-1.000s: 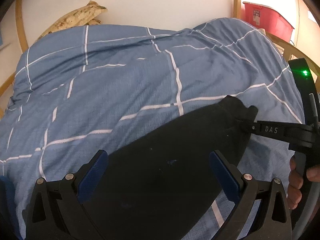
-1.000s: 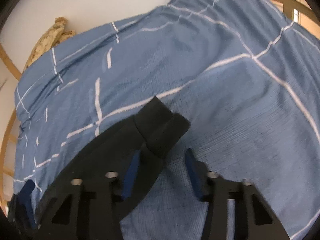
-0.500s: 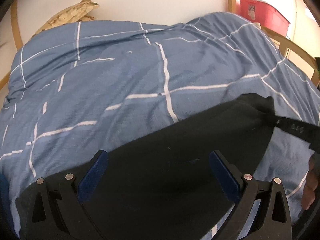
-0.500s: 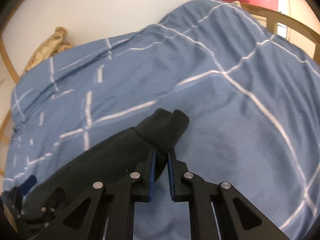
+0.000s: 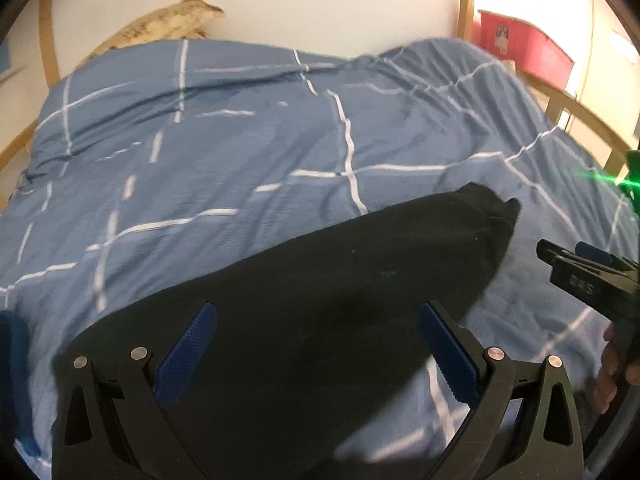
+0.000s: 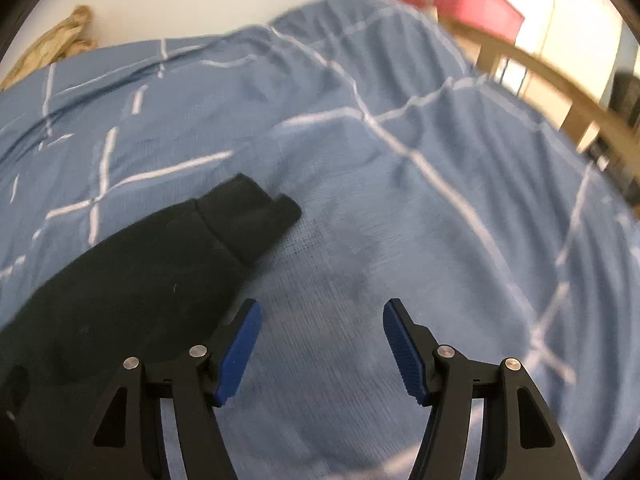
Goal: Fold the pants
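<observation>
Black pants (image 5: 340, 300) lie flat on the blue checked bed cover, with the ribbed cuff end (image 6: 248, 220) pointing to the far right. My left gripper (image 5: 316, 344) is open, its blue pads spread wide just above the black fabric, holding nothing. My right gripper (image 6: 320, 344) is open and empty over bare cover, just right of the pants and short of the cuff. It also shows at the right edge of the left wrist view (image 5: 588, 276), apart from the cuff.
The blue cover with white lines (image 5: 280, 152) fills the bed. A tan pillow (image 5: 168, 28) lies at the head by the white wall. A wooden bed rail (image 6: 532, 80) runs along the right, with a red storage box (image 5: 524, 48) beyond it.
My right gripper was shut on the cuff half a second ago; it has since opened, let the cuff drop onto the cover and pulled back to the right. The left gripper stayed open.
</observation>
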Motion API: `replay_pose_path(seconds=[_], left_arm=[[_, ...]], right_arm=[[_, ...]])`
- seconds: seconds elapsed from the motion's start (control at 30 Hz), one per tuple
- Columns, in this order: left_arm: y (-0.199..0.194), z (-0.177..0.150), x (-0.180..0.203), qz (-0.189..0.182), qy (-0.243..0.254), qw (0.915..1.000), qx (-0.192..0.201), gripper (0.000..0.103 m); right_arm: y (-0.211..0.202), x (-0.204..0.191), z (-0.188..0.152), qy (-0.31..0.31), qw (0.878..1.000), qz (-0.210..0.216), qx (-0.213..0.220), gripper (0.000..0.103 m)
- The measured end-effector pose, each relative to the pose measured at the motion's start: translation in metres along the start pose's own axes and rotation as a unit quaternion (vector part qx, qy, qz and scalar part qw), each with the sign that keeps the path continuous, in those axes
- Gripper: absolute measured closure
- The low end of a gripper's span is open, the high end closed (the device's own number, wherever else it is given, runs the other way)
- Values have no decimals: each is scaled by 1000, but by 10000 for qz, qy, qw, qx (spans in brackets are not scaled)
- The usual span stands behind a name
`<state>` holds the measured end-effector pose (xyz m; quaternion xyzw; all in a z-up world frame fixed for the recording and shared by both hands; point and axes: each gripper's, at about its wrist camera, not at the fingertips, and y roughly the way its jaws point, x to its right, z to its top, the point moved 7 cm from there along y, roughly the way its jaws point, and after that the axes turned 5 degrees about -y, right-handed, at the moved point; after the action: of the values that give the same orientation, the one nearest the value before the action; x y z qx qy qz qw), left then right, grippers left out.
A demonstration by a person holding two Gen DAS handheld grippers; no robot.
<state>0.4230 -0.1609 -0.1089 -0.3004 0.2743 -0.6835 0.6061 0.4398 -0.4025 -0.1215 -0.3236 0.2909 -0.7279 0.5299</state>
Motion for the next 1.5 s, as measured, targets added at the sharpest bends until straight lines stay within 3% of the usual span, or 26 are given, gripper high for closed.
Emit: replay_pose_path(seconds=[0.2,0.3,0.43,0.53,0.7,0.9,1.0,1.17,1.3,1.5], left_arm=[[-76,-15,-31,-49,-89,9994,335,0],[-119,-32,-52,119,-39,9982,589,0],[-163,-74,-87,332,-41,9968,728,0],[-177,-102,-107,476,-104,9969,615,0],[-209,-146,-136,966,-33,9919,822,0],[-227,-191,-159,1003,-185,9911,850,0],[-227,-212,-177,912,-522,9916,749,1],[-226,-232,-195,947,-811,9888,815,2],[-224,-237,-204,951,-849,9883,843,11],[-216,-231,-215,758,-1224,9861,835,31]], right_arm=[[-98,-27,-25,-224,9956,641,650,38],[-143,-36,-44,-309,9914,849,950,32],[-191,-46,-76,-226,9861,1035,1278,32],[-215,-50,-109,-99,9845,1116,1351,32],[-234,-55,-151,137,9827,1189,1412,32],[-245,-74,-203,643,9727,1710,1432,32],[-243,-87,-224,817,9665,2019,1358,32],[-235,-110,-252,807,9654,2167,1204,32],[-225,-125,-264,668,9671,2242,999,32],[-218,-121,-266,685,9764,1740,1078,32]])
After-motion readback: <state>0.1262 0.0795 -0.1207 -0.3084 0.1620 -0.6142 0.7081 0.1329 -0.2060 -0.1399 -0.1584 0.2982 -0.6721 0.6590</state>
